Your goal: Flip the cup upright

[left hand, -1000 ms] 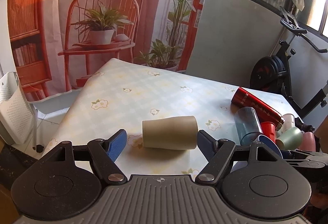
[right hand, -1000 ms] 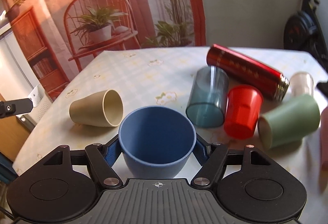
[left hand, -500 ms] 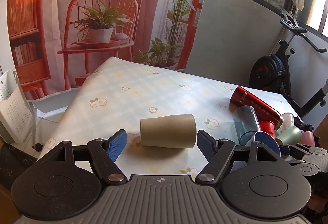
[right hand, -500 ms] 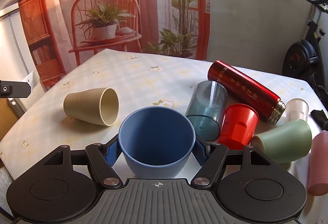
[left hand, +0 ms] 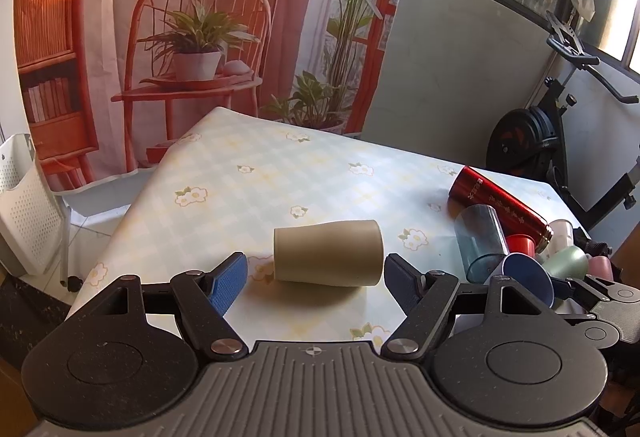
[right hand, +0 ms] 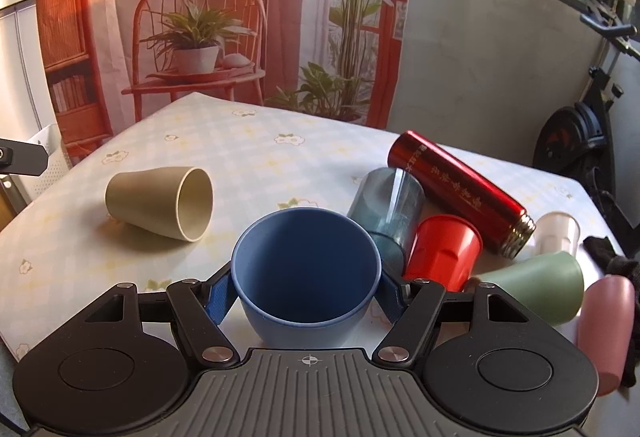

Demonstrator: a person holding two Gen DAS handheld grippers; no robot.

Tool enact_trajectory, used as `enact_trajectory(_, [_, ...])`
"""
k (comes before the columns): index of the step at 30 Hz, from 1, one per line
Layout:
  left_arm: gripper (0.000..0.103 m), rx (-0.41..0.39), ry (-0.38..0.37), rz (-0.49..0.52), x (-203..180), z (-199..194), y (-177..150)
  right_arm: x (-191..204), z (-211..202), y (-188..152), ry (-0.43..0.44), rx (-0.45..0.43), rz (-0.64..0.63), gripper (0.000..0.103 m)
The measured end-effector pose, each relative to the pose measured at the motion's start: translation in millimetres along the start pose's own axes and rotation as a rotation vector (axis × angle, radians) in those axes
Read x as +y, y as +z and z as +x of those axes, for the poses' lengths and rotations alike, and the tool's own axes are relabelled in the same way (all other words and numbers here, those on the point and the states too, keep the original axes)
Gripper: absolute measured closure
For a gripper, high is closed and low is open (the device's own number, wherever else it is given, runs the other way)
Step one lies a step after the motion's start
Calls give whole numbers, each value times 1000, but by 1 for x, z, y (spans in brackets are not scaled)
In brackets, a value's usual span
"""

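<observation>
Two grippers: left gripper [left hand: 313, 279], right gripper [right hand: 307, 291]
Cups counted: seven – tan cup [left hand: 327, 252], blue cup [right hand: 306, 271], smoky clear tumbler [right hand: 387, 211], red cup [right hand: 442, 253], green cup [right hand: 536, 287], pink cup [right hand: 606, 329], white cup [right hand: 558, 233]
Flasks: one red flask [right hand: 460, 191], lying on its side
Left gripper state: jaws wide, nothing held
Right gripper state: clamped on blue cup, pads pressed against both sides of its wall, mouth facing the camera
Tan cup place: on its side on the floral tablecloth [left hand: 256, 177], at 12 o'clock from left gripper, just ahead of and between the spread fingertips, touching neither; mouth points to 3 o'clock in left view
Tan cup from right view: at 10 o'clock from blue cup, well apart, open mouth facing right
Cluster: tumbler, red cup, flask, green, white, pink all on their sides at 1–3 o'clock of blue cup, packed close; tumbler touches flask and red cup
In the way: table bare between left fingers and tan cup
Around: printed curtain backdrop [left hand: 200, 17] at 12 o'clock behind table, exercise bike [left hand: 560, 125] at 2 o'clock, white perforated basket [left hand: 24, 205] at 9 o'clock
Dark cloth [right hand: 612, 257]: at table's right edge beside pink cup
</observation>
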State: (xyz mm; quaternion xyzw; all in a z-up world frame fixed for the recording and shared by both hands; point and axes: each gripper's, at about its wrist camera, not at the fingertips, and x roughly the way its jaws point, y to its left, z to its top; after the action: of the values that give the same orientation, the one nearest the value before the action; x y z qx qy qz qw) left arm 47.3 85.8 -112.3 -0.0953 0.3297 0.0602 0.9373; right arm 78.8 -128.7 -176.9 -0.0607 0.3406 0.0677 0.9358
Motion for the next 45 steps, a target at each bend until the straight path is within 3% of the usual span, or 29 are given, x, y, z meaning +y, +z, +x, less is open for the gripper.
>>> enact_trajectory(16, [25,25,-5,-5,-2,3,0,-12,3,-3,25,50,81,35])
enact_trajectory(21, [22,28,-12,-5,-3,3,3,-15,-2,1,27,66,117,13])
enact_trajectory(27, [11,15,-18,30,-10,-3,12,-22,-19,10,19,71,160,1])
enact_trajectory(31, [4,11,-40,48,-16,-7,21,-26,-34,19,3,67,170,0])
enact_trajectory(45, [4,-95,-75,130,-43,-47,41,-38,-105,60,-38,-42,184,0])
